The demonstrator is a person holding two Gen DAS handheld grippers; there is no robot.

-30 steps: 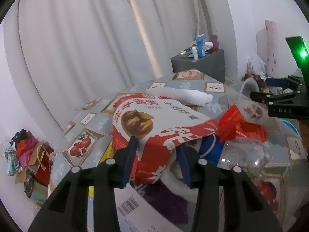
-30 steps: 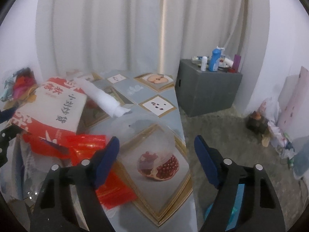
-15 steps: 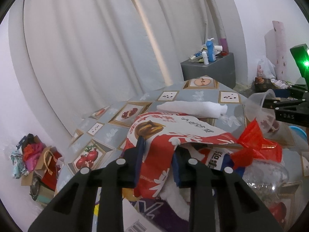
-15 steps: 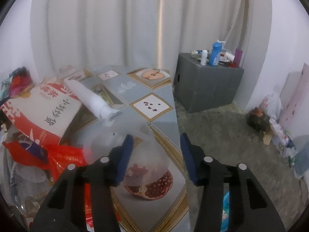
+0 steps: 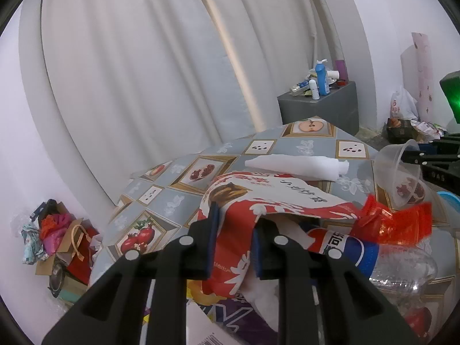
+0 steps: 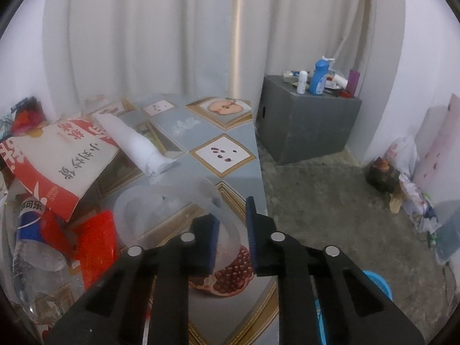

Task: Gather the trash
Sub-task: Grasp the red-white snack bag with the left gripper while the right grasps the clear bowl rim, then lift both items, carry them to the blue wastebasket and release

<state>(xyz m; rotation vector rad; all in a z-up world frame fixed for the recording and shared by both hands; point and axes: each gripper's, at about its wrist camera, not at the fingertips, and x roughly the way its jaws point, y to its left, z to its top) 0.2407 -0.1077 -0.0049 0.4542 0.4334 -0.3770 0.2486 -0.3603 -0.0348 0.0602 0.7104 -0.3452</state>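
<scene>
Both my grippers closing on trash over the table

My left gripper pinches the red-and-white paper bag by its edge; my right gripper clamps the clear plastic cup's rim, above the fruit-patterned table.
</scene>
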